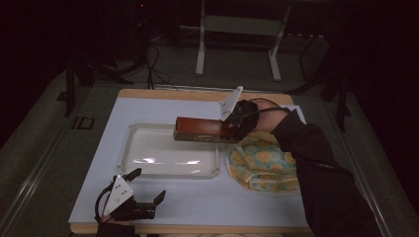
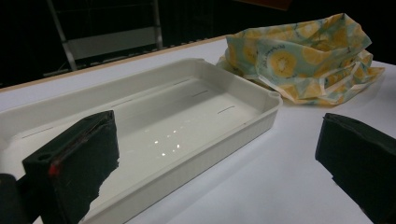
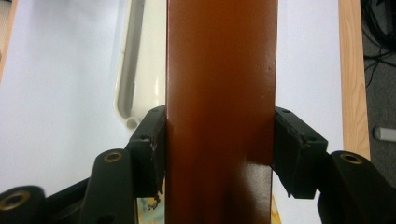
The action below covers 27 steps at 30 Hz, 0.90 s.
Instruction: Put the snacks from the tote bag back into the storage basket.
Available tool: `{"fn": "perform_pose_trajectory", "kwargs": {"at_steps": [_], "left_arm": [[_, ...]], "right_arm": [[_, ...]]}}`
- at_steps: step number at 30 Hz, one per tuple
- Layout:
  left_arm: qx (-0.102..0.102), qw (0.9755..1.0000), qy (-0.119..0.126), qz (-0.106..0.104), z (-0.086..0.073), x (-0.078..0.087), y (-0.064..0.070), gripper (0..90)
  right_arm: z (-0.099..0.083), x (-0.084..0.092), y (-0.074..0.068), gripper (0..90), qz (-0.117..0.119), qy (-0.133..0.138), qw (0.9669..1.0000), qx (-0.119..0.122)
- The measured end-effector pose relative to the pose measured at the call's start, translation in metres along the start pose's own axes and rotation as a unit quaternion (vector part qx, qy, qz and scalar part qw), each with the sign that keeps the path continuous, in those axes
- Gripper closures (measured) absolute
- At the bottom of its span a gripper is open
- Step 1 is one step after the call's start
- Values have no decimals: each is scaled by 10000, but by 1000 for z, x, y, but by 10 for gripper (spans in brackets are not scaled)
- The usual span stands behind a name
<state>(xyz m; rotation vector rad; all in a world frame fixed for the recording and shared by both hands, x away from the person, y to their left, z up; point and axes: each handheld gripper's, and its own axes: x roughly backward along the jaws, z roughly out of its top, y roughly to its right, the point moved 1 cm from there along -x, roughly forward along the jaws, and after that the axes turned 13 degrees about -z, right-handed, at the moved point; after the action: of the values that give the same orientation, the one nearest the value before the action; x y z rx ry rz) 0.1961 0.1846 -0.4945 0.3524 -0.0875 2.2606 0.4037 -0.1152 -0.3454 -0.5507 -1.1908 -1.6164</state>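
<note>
A long reddish-brown box [image 1: 200, 130] hangs level over the right back corner of the white tray [image 1: 129, 159]. My right gripper [image 1: 232, 129] is shut on the box's right end. In the right gripper view the brown box [image 3: 219, 93] runs up the middle with both black pads pressed on its sides, and the tray [image 3: 133, 70] lies below at left. My left gripper [image 1: 148, 185] rests at the table's front left, open, with nothing between its fingers. In the left gripper view the tray [image 2: 252, 126] lies just ahead, and a yellow patterned cloth bag [image 2: 303, 56] sits behind it at right.
The yellow cloth bag [image 1: 262, 163] lies on the white mat right of the tray, under my right forearm. The wooden table edge [image 1: 197, 94] runs along the back. A metal frame [image 1: 237, 29] stands on the floor beyond the table.
</note>
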Motion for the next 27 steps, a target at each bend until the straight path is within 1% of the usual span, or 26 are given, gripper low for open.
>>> {"fn": "perform_pose_trajectory", "kwargs": {"at_steps": [1, 7, 9, 13, 14, 17, 20, 23, 24, 27], "left_arm": [[-4, 10000, -3, -2, 0, 0, 0, 0], [-10, 10000, -1, -3, 0, 0, 0, 0], [-3, 10000, 12, 4, 0, 0, 0, 0], [-12, 10000, 4, -11, 0, 0, 1, 0], [-20, 10000, -1, -13, 0, 0, 1, 0], [-30, 10000, -3, -14, 0, 0, 1, 0], [-24, 10000, 0, -15, 0, 0, 0, 0], [-27, 10000, -13, -17, 0, 0, 0, 0], [-37, 10000, -20, -25, 0, 0, 0, 0], [-45, 10000, -25, -33, 0, 0, 1, 0]], "right_arm": [[2, -1, -1, 428, 40, 33, 10000, -7], [10, -9, -5, 428, 96, 163, 9998, 10], [12, -11, -7, 428, 114, 259, 9996, -55], [16, -17, -9, 428, 64, 421, 9991, -91], [17, -19, -10, 428, 18, 461, 9989, -81], [18, -28, -13, 428, -15, 533, 9985, -154], [16, -39, -16, 428, 5, 523, 9985, -180], [12, -51, -18, 429, 38, 511, 9984, -226], [10, -54, -19, 428, 81, 513, 9984, -235], [7, -65, -22, 428, 130, 519, 9980, -330]]}}
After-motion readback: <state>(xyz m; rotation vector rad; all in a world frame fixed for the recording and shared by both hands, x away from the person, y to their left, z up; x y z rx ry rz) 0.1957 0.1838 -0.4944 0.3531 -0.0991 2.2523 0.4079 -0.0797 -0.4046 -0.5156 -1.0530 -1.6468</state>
